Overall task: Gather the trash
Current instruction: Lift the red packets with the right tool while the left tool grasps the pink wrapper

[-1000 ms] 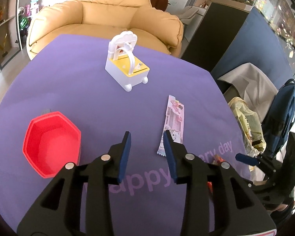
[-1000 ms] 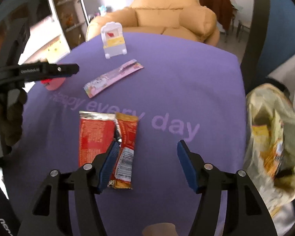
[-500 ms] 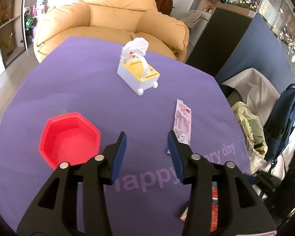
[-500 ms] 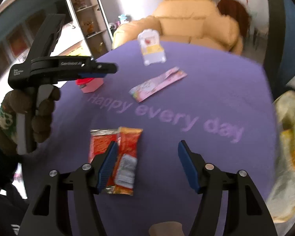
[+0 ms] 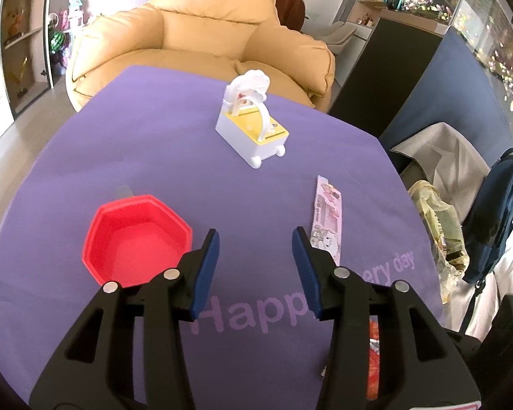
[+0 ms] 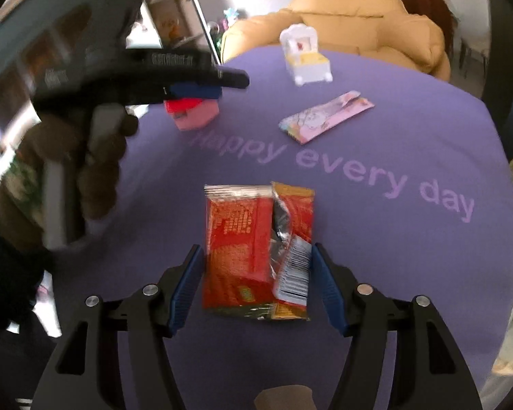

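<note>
Purple tabletop [image 6: 410,273], near edge: right gripper [image 6: 256,287] spread astride red snack wrappers [image 6: 256,249], left gripper [image 5: 254,270] spread, empty; best lowered square before pinching both

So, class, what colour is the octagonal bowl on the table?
Red: the bowl shows best in the left wrist view.
</note>
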Motion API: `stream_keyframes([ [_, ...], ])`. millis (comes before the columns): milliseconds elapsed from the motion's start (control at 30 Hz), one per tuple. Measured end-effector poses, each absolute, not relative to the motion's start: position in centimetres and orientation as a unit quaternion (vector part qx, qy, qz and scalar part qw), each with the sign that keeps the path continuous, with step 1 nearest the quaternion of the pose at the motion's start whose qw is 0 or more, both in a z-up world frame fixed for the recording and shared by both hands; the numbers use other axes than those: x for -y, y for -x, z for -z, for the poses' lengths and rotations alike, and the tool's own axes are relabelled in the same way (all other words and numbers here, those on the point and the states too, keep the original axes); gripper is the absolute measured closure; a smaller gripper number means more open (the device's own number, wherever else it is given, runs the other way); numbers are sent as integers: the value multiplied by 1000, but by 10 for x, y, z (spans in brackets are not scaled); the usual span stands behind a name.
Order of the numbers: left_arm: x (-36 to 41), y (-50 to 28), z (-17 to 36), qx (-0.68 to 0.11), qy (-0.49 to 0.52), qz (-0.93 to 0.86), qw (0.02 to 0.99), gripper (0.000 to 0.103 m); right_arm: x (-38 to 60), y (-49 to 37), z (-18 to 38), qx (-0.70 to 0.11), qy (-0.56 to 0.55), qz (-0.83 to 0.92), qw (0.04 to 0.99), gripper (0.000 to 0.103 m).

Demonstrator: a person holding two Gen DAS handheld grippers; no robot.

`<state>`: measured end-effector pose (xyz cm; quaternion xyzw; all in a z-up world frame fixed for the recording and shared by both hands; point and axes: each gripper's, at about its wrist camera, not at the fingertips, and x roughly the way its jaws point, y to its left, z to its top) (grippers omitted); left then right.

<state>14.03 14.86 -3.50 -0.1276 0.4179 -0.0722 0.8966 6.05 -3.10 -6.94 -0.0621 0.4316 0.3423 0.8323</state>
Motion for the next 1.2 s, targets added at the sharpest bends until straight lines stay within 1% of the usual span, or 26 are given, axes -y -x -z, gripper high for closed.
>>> stream_keyframes([
  [33,-150,-141,34,-418,125,69,897,61,24,-60,71,-426,96,-338,834,42],
  [100,-151,-141,34,-417,122,66,898,60,19,-61,72,-417,119,-339,835,42],
  [133,-150,-141,34,-417,121,66,898,60,20,-63,72,-418,117,-340,834,42],
  [167,-150,-141,34,-417,120,67,898,60,23,-66,72,-419,108,-341,834,45],
  [200,-148,-142,35,-417,119,67,898,60,28,-69,71,-420,99,-340,836,54],
  [233,-146,-142,35,-418,117,69,898,60,33,-71,68,-419,96,-336,838,67],
  [333,-137,-145,37,-422,110,73,897,60,57,-78,56,-401,91,-308,858,71],
  [600,-90,-158,33,-423,71,119,896,60,131,-102,35,-381,52,-241,891,71],
  [733,-55,-176,36,-428,6,126,895,60,156,-109,35,-381,25,-222,897,71],
  [933,-22,-200,49,-455,-45,106,883,60,173,-110,39,-381,10,-209,901,71],
  [1033,-14,-206,54,-464,-57,101,878,60,179,-109,39,-380,11,-205,902,71],
  [1167,-15,-210,60,-483,-48,104,868,60,186,-108,38,-377,11,-202,904,71],
  [1200,-16,-211,62,-488,-41,108,865,66,188,-108,37,-376,11,-200,905,71],
])
